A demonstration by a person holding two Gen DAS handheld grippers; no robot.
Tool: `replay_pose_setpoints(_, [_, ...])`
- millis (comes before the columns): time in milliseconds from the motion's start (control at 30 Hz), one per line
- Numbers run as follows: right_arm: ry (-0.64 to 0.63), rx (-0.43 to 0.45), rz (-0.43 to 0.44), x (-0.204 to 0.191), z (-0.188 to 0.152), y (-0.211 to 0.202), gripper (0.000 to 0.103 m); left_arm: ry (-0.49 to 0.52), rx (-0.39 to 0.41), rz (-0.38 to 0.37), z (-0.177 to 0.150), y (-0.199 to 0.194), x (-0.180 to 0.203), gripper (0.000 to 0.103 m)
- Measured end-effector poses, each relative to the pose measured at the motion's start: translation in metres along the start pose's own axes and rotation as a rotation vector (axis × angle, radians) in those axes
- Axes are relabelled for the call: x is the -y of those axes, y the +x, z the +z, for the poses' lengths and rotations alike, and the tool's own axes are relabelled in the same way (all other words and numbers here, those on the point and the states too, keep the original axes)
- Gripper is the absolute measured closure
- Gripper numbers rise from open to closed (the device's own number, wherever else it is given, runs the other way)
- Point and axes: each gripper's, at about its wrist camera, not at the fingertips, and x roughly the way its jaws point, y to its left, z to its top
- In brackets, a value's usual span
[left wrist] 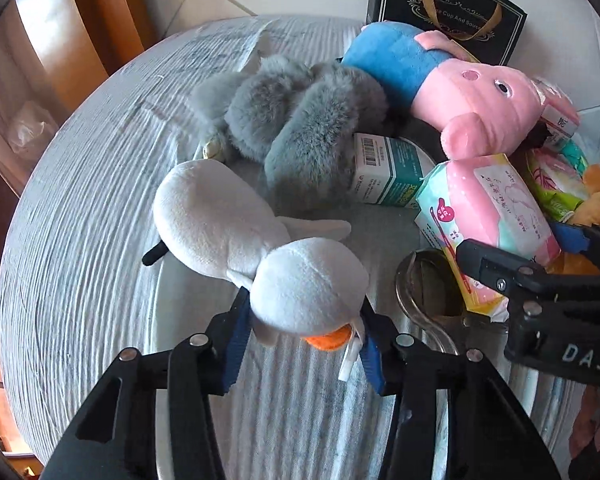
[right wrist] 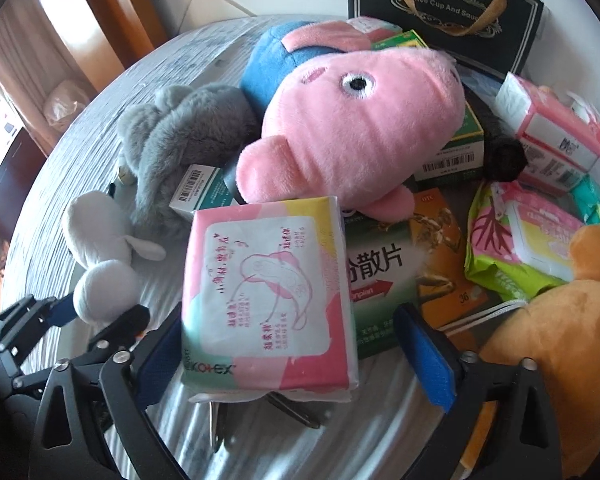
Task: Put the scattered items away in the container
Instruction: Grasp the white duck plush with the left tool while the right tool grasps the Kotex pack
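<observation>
Left tongs (left wrist: pixel 300 332) are clamped on white plush duck (left wrist: pixel 260 248) head, lying on counter (left wrist: pixel 80 220); right tongs (right wrist: pixel 288 344) are spread around pink pack (right wrist: pixel 268 292), not pinching. Duck should be lifted clear before being carried binward.

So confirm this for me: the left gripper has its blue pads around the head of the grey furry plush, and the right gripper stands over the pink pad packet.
Wrong plush. In the left wrist view the left gripper has its blue pads around the head of the white duck plush; the grey furry plush lies untouched behind it. The right gripper does stand over the pink pad packet.
</observation>
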Motion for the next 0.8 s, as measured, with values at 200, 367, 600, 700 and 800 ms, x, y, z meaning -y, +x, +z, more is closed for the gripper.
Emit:
replay_pose_setpoints(200, [-0.006,0.005,0.006,0.004,0.005,0.001,0.029,-0.013,0.025,-0.017,-0.006,-0.008,-0.012,0.057])
replay_pose_setpoints(367, [0.001,-0.002,0.018,0.008,0.006,0.004,0.021,-0.057,-0.016,-0.038,-0.008,-0.002,-0.013,0.053])
replay_pose_setpoints(600, [-0.034,-0.006,0.001,0.001,0.01,0.005,0.031,-0.021,0.03,-0.038,-0.012,-0.009,0.0,0.058])
replay_pose_setpoints(700, [-0.041,0.015,0.003,-0.002,0.012,-0.006,0.031,-0.001,0.076,-0.029,-0.012,-0.028,0.007,0.058])
replay_pose_setpoints(800, [-0.043,0.056,0.004,-0.004,0.013,-0.026,0.031,0.014,0.132,-0.027,-0.006,-0.051,0.008,0.058])
